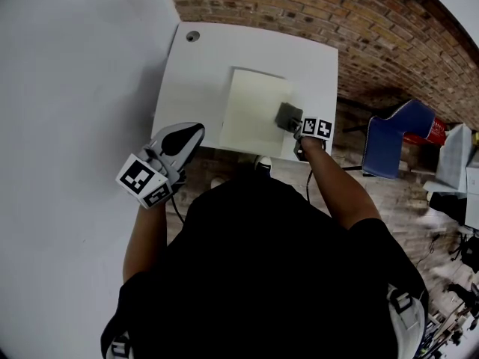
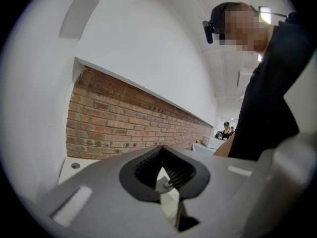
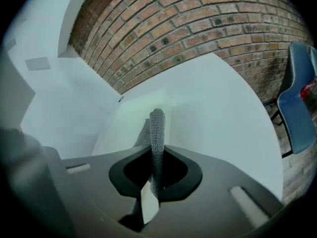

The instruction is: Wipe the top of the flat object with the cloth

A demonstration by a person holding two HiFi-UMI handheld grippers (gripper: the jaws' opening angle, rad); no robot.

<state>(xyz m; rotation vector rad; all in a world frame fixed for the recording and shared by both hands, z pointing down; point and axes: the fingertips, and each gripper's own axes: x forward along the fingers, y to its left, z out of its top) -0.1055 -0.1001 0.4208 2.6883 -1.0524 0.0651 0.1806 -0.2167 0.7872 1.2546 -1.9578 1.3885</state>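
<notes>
Right gripper (image 3: 156, 176) pinches the cloth (image 3: 157, 130) edge-on; the cloth sticks out ahead of its tips, over the right part of the board (image 1: 251, 111); contact unclear. Left gripper (image 1: 191, 133) has jaws together, empty, held back off the table (image 1: 202, 58). For a good wipe, probably: tilt so the cloth lies flat under the tips; press lightly; overlap strokes leftward from the gripper; the board may slide, so the left could pin its near edge.

Loft-style office or lab: exposed brick wall (image 1: 337, 13), white table (image 1: 202, 73), blue chair (image 1: 389, 144).
</notes>
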